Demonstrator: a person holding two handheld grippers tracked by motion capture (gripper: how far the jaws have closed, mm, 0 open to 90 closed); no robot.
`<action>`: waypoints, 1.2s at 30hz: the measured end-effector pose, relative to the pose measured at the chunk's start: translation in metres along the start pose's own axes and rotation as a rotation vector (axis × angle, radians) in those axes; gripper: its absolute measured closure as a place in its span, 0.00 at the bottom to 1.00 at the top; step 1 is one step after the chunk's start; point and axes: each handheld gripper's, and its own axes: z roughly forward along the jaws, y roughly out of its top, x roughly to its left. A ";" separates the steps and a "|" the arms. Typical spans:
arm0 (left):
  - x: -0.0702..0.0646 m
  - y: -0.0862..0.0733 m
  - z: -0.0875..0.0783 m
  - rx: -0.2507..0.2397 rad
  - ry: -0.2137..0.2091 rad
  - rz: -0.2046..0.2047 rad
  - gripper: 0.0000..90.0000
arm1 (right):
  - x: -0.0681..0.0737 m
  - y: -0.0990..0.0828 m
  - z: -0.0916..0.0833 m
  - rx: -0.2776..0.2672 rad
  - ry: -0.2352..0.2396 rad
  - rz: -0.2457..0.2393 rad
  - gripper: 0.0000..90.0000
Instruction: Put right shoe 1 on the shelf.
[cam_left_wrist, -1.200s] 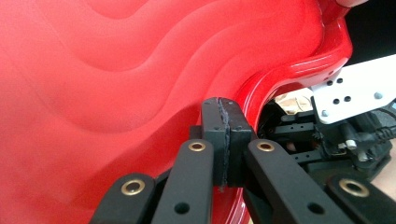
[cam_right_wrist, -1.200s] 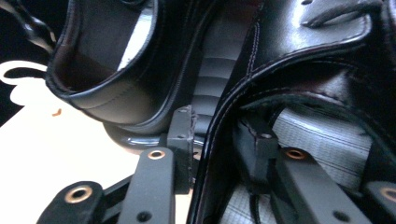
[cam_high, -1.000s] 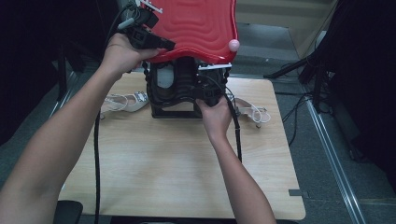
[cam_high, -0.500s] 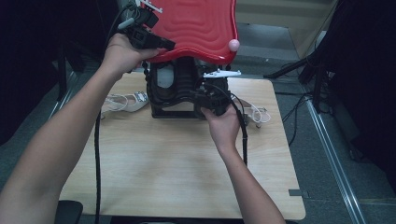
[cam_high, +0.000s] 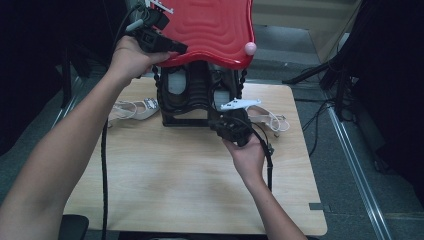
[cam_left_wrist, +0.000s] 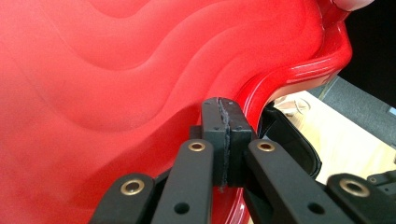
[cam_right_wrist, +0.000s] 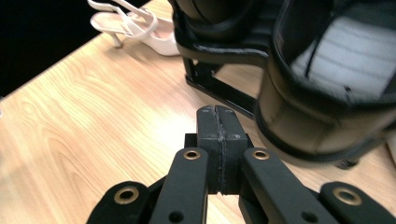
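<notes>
High view puts the red wavy panel (cam_high: 210, 25) raised at 12 o'clock over a black rack (cam_high: 184, 120) that stands at the far middle of the bench (cam_high: 165, 180). The left gripper (cam_high: 179, 48) rests against the panel's 9 o'clock edge. Its jaws are pressed together with nothing visible between the pads, so it seems to prop the panel rather than pinch it. The rack already holds dark footwear, among it a black shoe (cam_right_wrist: 322, 98) with a pale insole. Two pale sandals are still out on the bench, one sandal (cam_high: 132, 109) at the rack's 9 o'clock and the other sandal (cam_high: 267, 119) at its 3 o'clock. Storing looks partly done. The right gripper (cam_high: 221, 124) sits at the rack's 5 o'clock; its jaws have just been closing and now meet on nothing.
</notes>
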 end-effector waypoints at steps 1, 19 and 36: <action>0.000 0.000 0.000 -0.001 0.000 -0.001 1.00 | -0.002 -0.004 0.000 -0.001 -0.001 -0.002 1.00; 0.000 0.000 0.000 -0.003 0.001 -0.003 1.00 | -0.033 -0.016 0.014 -0.013 -0.002 0.120 1.00; -0.001 -0.001 0.000 -0.003 0.002 0.007 1.00 | -0.044 0.011 0.031 -0.066 -0.102 0.125 1.00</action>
